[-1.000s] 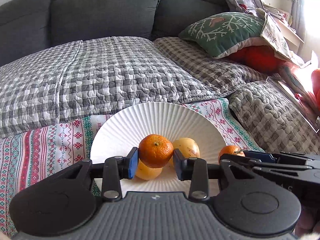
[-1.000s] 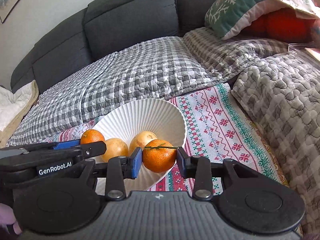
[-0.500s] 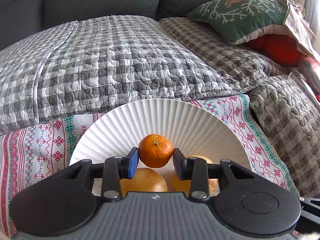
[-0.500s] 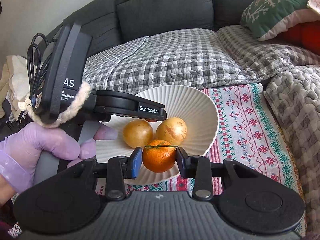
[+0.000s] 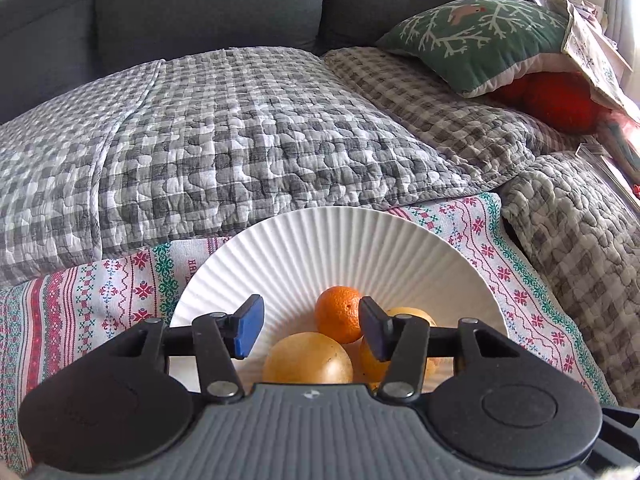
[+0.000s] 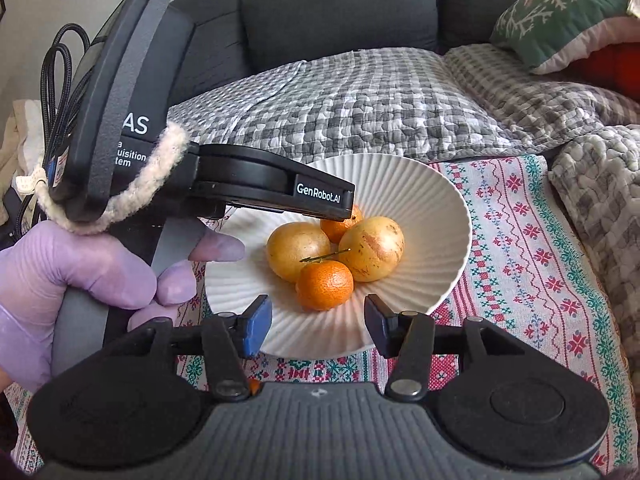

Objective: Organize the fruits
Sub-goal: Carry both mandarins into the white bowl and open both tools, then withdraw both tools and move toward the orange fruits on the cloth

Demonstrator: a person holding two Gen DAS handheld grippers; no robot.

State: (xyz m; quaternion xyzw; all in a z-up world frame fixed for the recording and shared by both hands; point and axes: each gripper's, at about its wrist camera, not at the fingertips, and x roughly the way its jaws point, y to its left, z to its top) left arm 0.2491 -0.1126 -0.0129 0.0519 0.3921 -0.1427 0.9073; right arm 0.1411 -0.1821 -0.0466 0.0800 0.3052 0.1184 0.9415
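Both my tongs have just been opening, nothing gripped now. Left gripper (image 5: 308, 330) released: its mandarin (image 5: 339, 314) sits in the white ribbed bowl (image 5: 320, 240), nearer the right pad, beside two yellow fruits (image 5: 308, 358). Right gripper (image 6: 316, 326) released: stemmed mandarin (image 6: 325, 285) lies in the bowl just beyond the pads.

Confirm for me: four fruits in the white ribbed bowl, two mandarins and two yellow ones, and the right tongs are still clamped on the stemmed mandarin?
Not clamped. In the right wrist view the right tongs stand open, their jaws having just been opening, and the stemmed mandarin lies free in the white ribbed bowl ahead of them. The rest holds: second mandarin and two yellow fruits.
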